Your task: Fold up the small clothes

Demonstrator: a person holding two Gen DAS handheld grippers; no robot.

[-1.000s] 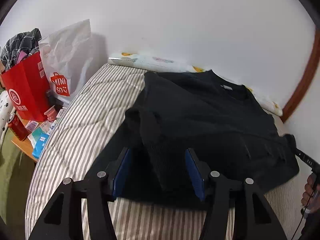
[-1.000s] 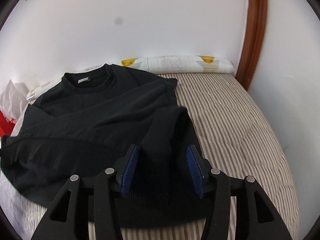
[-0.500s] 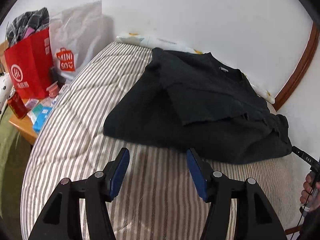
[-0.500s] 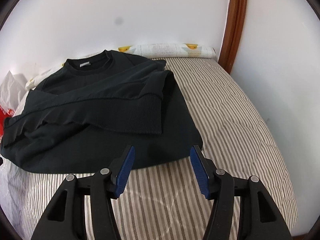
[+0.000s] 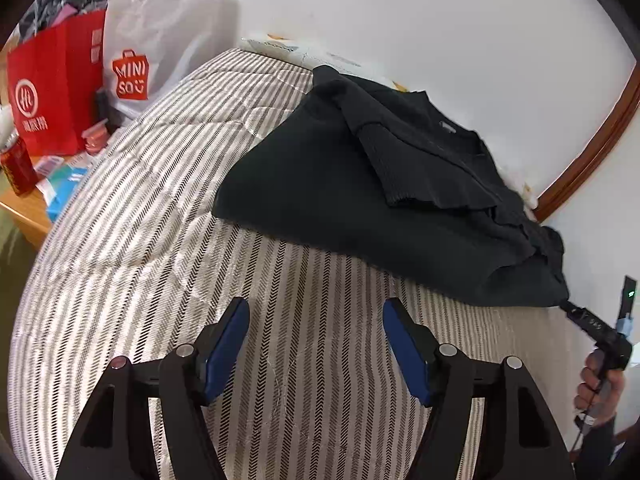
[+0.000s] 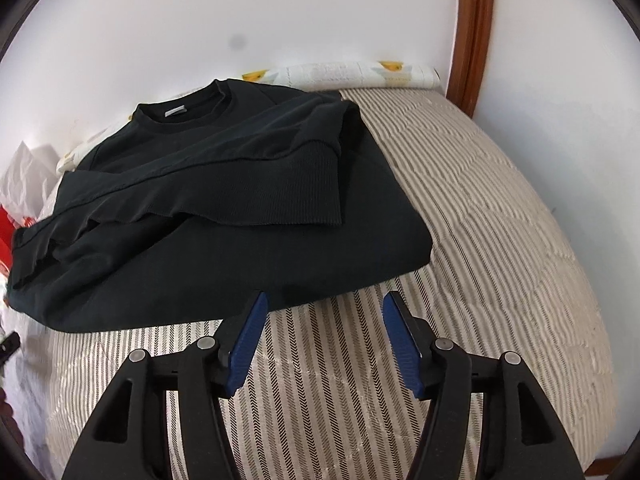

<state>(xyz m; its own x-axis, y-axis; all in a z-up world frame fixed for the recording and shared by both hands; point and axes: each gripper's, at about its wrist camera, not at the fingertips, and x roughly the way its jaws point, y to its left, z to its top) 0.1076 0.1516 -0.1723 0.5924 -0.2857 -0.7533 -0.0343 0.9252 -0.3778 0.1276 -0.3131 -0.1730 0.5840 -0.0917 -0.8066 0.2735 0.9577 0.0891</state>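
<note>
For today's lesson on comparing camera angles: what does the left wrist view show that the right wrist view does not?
Only the left wrist view: the red paper bag, the Miniso bag and the right hand on its handle. Only the right wrist view: the neck label inside the collar. Both: the folded black sweatshirt on the striped mattress, and open fingers holding nothing.

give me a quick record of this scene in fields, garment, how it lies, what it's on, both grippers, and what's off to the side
garment: black sweatshirt
state: lying on the bed, ribbed hem folded up over the body, collar toward the wall
surface: striped mattress
left gripper: open, empty, over bare mattress, short of the sweatshirt
right gripper: open, empty, at the sweatshirt's near edge, not gripping
side clutter: red paper bag, white shopping bag
at the wall: rolled patterned cloth
</note>
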